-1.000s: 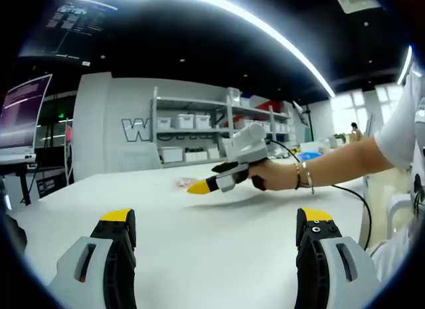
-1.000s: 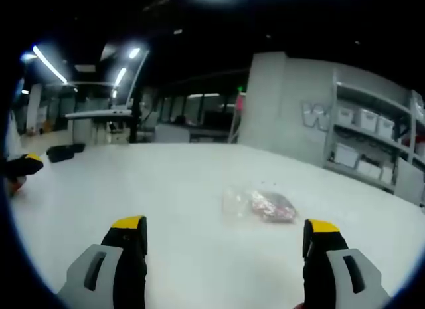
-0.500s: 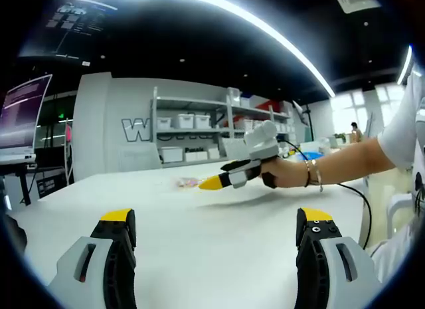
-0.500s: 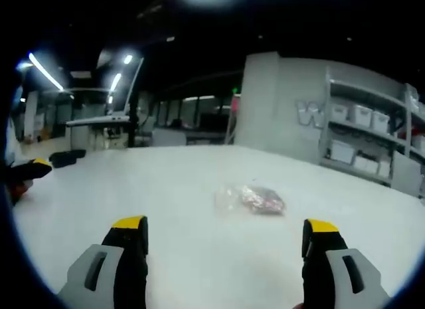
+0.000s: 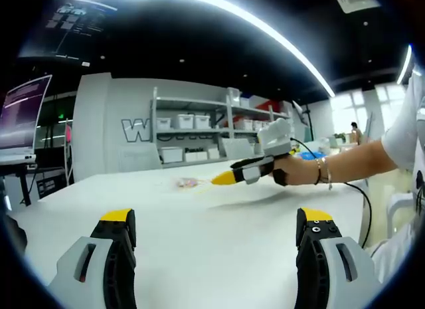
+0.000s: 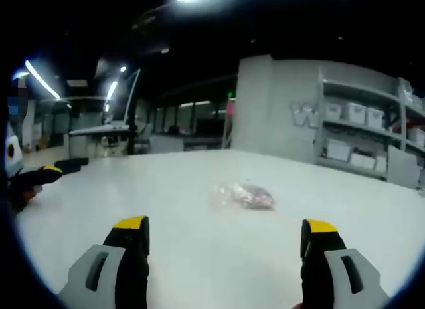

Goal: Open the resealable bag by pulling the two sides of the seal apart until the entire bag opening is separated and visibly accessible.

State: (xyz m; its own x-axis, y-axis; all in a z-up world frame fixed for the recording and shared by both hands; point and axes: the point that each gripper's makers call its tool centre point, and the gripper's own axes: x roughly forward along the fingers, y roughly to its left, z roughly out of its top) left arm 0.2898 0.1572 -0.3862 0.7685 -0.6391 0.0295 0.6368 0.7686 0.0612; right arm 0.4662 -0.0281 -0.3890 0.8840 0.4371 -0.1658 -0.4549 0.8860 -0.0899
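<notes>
White table (image 6: pixel 199 256) underfoot, shelving (image 5: pixel 192 133) with bins behind. Approach step by the look of it: bag (image 6: pixel 242 195) lying flat mid-table, seal untouched, nothing gripped. Right gripper (image 6: pixel 222 246) aimed straight at bag, jaws spread wide and empty, bag well ahead between the two tips' sightline. Same gripper seen from left gripper view (image 5: pixel 226 178), held in a hand (image 5: pixel 299 171) above the table, yellow tip near the bag (image 5: pixel 188 183); jaw gap not readable from that side angle. Left gripper (image 5: pixel 216 229) low over the table, well apart from bag, jaws released, empty. Next, probably: close both in on the seal edge, one jaw pair per lip, then pull apart. Bag's long axis roughly crosswise in right gripper view: clear end toward left, dark/pinkish contents bunched toward right. Can't tell which end carries the seal — too small, blurred. Need that resolved before pinching; thin film flat on table likely hard to get a jaw under.
</notes>
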